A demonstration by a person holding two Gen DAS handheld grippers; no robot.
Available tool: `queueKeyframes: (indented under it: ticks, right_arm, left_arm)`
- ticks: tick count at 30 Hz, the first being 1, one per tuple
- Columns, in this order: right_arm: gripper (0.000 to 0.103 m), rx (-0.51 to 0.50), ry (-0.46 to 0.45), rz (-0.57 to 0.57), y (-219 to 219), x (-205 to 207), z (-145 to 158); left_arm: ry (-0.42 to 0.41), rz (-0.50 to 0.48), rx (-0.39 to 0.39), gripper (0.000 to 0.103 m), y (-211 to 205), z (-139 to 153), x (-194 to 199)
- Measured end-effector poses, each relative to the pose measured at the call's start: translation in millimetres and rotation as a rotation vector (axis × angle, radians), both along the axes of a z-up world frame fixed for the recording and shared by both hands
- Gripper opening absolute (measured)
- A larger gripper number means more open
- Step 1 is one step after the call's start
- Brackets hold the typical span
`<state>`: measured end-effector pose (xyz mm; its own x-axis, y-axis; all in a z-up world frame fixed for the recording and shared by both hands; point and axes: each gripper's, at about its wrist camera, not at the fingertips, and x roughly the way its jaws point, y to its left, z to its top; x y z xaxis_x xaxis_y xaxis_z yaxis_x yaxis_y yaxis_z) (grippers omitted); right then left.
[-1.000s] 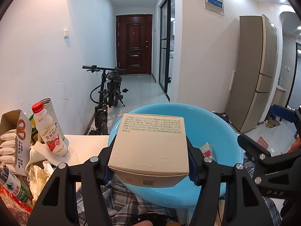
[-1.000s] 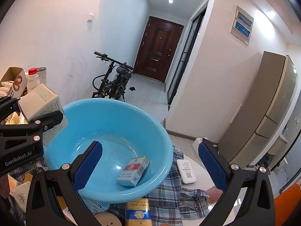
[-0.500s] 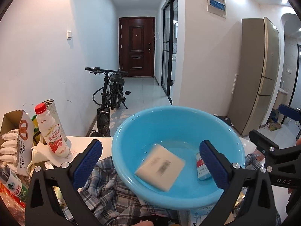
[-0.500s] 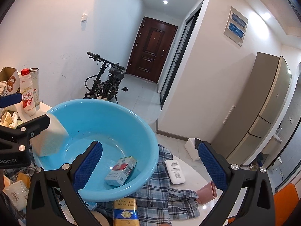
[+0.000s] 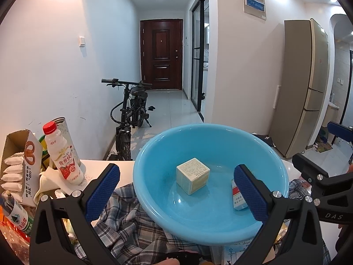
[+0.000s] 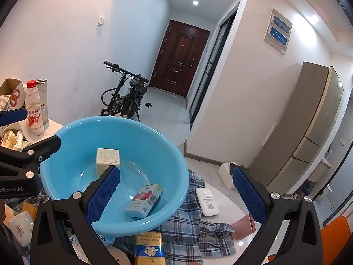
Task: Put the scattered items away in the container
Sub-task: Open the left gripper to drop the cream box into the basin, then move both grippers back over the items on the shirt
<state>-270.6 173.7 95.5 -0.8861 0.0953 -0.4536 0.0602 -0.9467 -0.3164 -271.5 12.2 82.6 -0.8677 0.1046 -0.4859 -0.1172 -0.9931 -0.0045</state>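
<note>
A light blue basin (image 5: 154,201) (image 6: 176,165) stands on a plaid cloth (image 5: 123,238) (image 6: 194,227). Inside it rests a beige box (image 5: 192,175) (image 6: 107,157) and a red and white cigarette pack (image 5: 238,201) (image 6: 144,199). My left gripper (image 5: 176,190) hovers open over the basin's near rim, nothing between its blue pads. My right gripper (image 6: 175,194) is open too, above the basin's right side, also with nothing in it. Still on the table are a white remote (image 6: 207,201), a pink case (image 6: 245,223) and a gold and blue pack (image 6: 149,248).
At the left stand a milk bottle with a red cap (image 5: 62,154) (image 6: 34,108), a tin can (image 5: 66,130), an open snack carton (image 5: 17,165) and crumpled wrappers (image 6: 12,139). Beyond the table edge are a bicycle (image 5: 130,112), a hallway door and a tall fridge (image 5: 304,84).
My left gripper opened and let go of the beige box, which dropped into the basin and came to rest upright. The right gripper stayed open and barely shifted.
</note>
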Motion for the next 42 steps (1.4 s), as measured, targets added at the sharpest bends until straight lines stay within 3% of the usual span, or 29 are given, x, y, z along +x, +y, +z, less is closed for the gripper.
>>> queueKeyframes:
  ticks: [15, 26, 34, 42]
  right_arm:
    - [0.103, -0.067, 0.020, 0.042, -5, 30, 19]
    - [0.103, -0.221, 0.015, 0.039, 11, 109, 18]
    - [0.103, -0.226, -0.022, 0.038, 0, 155, -15]
    - [0.103, -0.217, -0.116, 0.020, -16, 167, -66]
  left_arm:
    - [0.046, 0.036, -0.052, 0.103, -13, 21, 37]
    - [0.065, 0.047, -0.021, 0.103, -30, 24, 115]
    - [0.056, 0.028, -0.057, 0.103, -26, -2, 161]
    - [0.019, 0.019, -0.107, 0.103, -24, -37, 173]
